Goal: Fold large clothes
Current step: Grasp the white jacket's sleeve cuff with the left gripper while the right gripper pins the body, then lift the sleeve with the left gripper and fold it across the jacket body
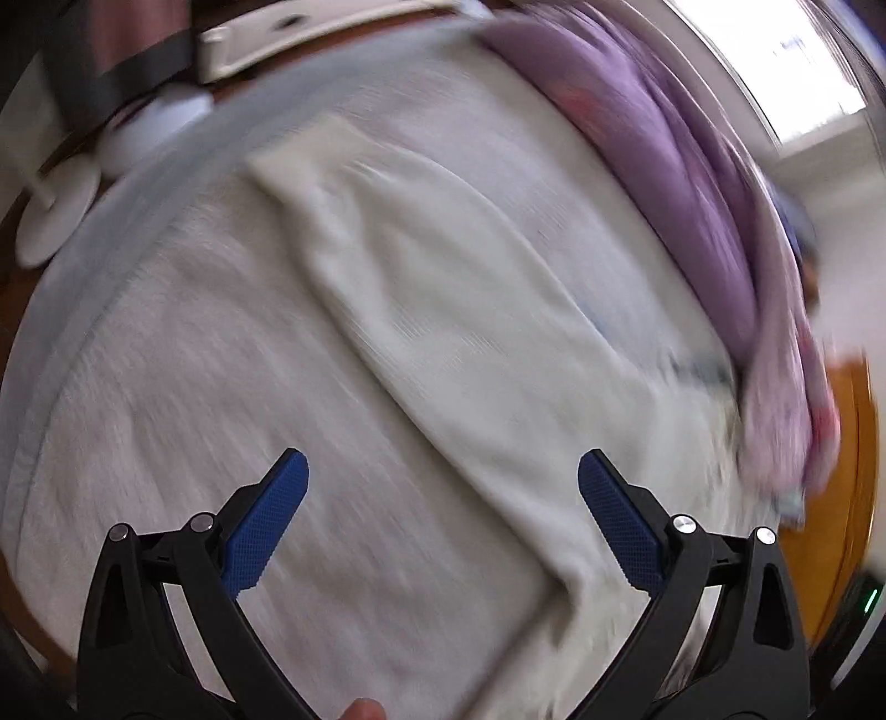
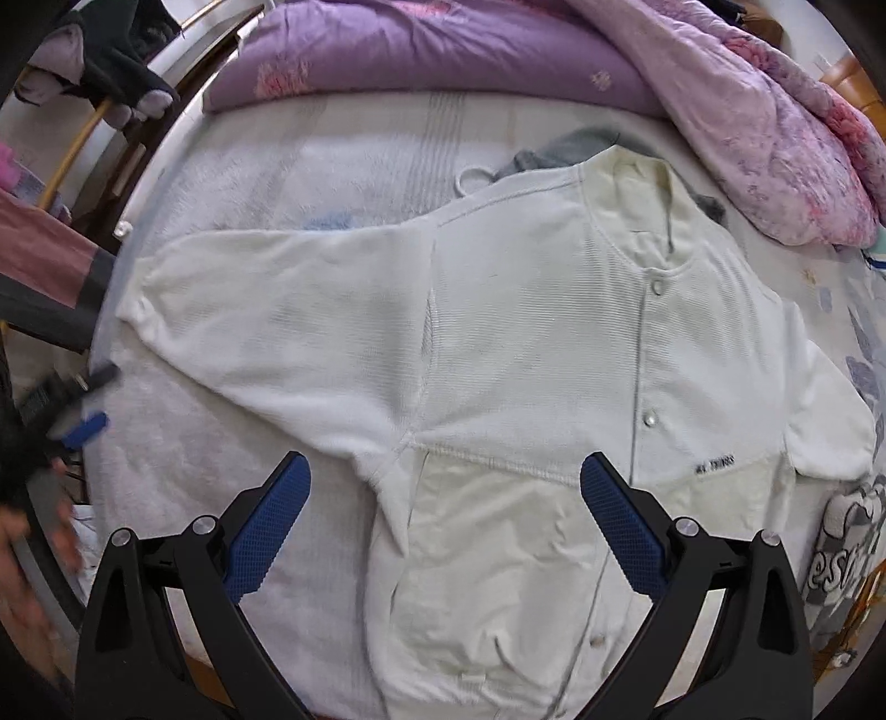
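A white button-front jacket [image 2: 526,343] lies flat on the bed, collar toward the far right, its left sleeve [image 2: 266,310] spread out to the left. My right gripper [image 2: 443,487] is open and empty, hovering over the jacket's lower front by the armpit. My left gripper [image 1: 443,487] is open and empty above the sleeve [image 1: 443,310], which runs diagonally across that blurred view. The left gripper also shows in the right wrist view [image 2: 83,410] at the far left, beside the cuff.
A white bedsheet [image 2: 221,177] covers the bed. A purple pillow [image 2: 421,61] and pink-purple quilt [image 2: 775,133] lie at the far side. Grey cloth [image 2: 559,149] pokes out behind the collar. Dark clothes [image 2: 111,61] hang at the upper left. White bed edge [image 1: 310,33].
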Demonstrator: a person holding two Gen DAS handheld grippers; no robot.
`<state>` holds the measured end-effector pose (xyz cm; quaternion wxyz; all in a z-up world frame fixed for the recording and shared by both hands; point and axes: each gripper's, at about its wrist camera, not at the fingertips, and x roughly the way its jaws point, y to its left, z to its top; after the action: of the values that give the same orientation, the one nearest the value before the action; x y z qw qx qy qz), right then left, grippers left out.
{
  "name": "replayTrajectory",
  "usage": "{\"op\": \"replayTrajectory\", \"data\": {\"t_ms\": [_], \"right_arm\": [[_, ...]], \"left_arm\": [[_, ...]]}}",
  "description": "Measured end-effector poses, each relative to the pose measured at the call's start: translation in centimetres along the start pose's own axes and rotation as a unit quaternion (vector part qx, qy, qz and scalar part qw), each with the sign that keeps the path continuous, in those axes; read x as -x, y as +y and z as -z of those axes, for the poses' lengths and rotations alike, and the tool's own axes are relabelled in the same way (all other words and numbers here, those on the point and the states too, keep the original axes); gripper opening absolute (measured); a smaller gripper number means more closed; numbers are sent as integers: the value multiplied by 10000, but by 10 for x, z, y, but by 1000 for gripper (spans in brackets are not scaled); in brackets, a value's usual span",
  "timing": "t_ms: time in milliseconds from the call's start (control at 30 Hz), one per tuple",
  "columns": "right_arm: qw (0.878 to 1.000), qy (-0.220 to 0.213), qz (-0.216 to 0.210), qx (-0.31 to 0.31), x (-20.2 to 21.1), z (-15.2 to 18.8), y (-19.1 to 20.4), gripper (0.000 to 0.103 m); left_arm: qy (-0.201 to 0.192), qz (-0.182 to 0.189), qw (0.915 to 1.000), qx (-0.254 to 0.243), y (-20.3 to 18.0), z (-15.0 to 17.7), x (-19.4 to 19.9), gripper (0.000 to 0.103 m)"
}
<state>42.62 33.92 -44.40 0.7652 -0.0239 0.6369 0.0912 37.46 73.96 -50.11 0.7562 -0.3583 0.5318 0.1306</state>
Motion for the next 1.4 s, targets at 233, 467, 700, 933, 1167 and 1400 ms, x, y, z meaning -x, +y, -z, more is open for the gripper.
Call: {"op": "replayTrajectory", "data": {"t_ms": [233,467,700,933,1167,1400], "right_arm": [[9996,13,-100,-265,-43,-2,-19,94],[9969,-104,-587,-509,-80,-23,-34,62],[9906,311,-1263,-420,-139,-47,-29,4],[9873,710,-1375,-363,-185,-53,-21,0],[9672,778,-2308,-727,-171,-62,-52,1],[9695,59,-2195,-1089,-95,-29,-200,5]], "left_arm": [[-194,58,9977,643,53,-83,-55,97],[-76,-353,9947,964,69,-109,-92,52],[-651,-201,9951,718,71,-99,-58,16],[-1759,195,9842,56,22,-58,58,15],[-2412,1041,9584,-1115,-129,10,131,15],[-1976,1621,9426,-2148,-320,108,85,15]]}}
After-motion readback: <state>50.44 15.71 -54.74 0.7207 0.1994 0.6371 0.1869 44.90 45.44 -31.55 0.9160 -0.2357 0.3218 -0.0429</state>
